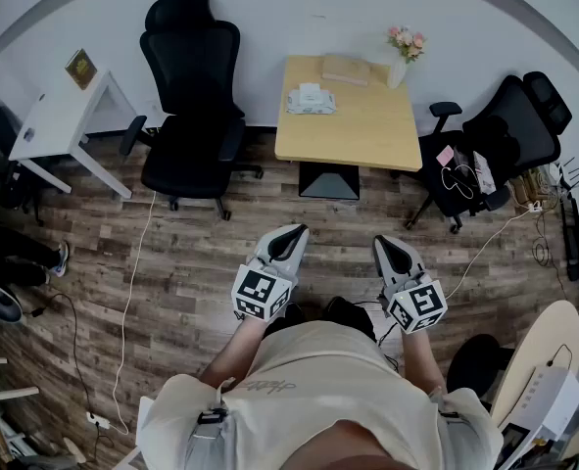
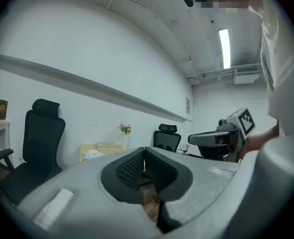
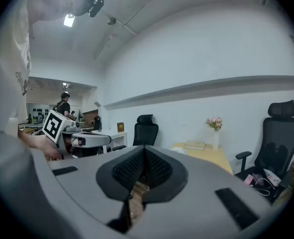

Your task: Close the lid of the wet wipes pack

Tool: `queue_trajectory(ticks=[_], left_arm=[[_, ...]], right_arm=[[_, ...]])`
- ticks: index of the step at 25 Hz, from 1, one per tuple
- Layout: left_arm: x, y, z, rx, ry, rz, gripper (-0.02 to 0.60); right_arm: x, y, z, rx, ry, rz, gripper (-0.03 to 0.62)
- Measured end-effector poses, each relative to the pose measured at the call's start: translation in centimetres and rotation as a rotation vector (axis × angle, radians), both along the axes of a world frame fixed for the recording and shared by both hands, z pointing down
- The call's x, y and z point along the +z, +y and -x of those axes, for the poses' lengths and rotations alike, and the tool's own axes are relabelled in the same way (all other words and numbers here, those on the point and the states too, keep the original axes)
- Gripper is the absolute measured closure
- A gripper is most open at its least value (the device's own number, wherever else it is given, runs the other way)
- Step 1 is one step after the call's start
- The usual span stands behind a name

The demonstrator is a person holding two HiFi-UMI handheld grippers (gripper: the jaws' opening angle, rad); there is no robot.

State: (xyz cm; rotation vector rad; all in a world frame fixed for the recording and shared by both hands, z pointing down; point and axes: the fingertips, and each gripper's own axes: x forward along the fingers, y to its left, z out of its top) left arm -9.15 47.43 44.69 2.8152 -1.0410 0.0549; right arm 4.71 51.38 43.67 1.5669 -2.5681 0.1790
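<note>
I see both grippers held low in front of the person, over a floor (image 1: 201,262) of brown wood-grain planks.

The left gripper (image 1: 291,231) is a grey, smooth plastic shell w/ black ribbed pads. In its own view, the left gripper (image 2: 144,153) has its jaws pressed together at the tips, nothing between them. The right gripper (image 1: 387,241) is built the same. In its own view, the right gripper (image 3: 145,151) is also closed on nothing, pads meeting in a narrow V. Each carries a white cube w/ black square markers near the hand.

The pack (image 1: 311,99) is a flat, pale, soft-looking rectangle. It lies on the far-left part of a rectangular light-wood desk (image 1: 367,130) against the white wall. It is well apart from both grippers, straight ahead of them and across open floor. From the left gripper's camera the pack (image 2: 93,154) is a small white shape at the desk's near end. From the right gripper's camera the pack (image 3: 179,151) is barely visible. It's too small in every view to tell how the lid sits.

Behind the pack on the desk are a flat tan stack (image 1: 346,69) and a white vase (image 1: 399,71) of pink flowers at the back-right corner. A black high-back chair (image 1: 193,96) stands left of the desk.
</note>
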Motion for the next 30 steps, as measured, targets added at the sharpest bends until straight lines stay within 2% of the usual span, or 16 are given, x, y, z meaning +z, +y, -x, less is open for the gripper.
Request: queue_trajectory(ticks=[3, 7, 11, 17, 23, 27, 30], left_arm=[[0.1, -0.9, -0.2, -0.001, -0.002, -0.003, 0.563], [0.7, -1.2, -0.6, 0.005, -0.008, 0.012, 0.563], [1.3, -2.3, -0.8, 0.009, -0.008, 0.028, 0.563], [2.8, -4.2, -3.5, 0.035, -0.004, 0.06, 0.563], [2.7, -8.4, -5.7, 0.001, -0.049, 0.062, 0.563], [0.6, -13.4, -7.3, -0.027, -0.092, 0.033, 0.563], [-1.2, -16.7, -8.5, -0.024, -0.09, 0.023, 0.563]], right_arm=[[0.0, -0.7, 0.0, -0.011, -0.003, -0.005, 0.594], [-0.1, -1.0, -0.2, -0.007, -0.06, 0.01, 0.594], [-0.3, -1.2, -0.7, 0.015, -0.061, 0.021, 0.594], [1.1, -2.7, -2.9, 0.037, -0.06, 0.068, 0.594], [2.7, -6.6, -4.6, -0.053, -0.073, 0.085, 0.592], [1.0, -12.2, -5.3, -0.136, -0.041, 0.004, 0.592], [0.4, -15.9, -5.8, -0.177, -0.056, -0.042, 0.592]])
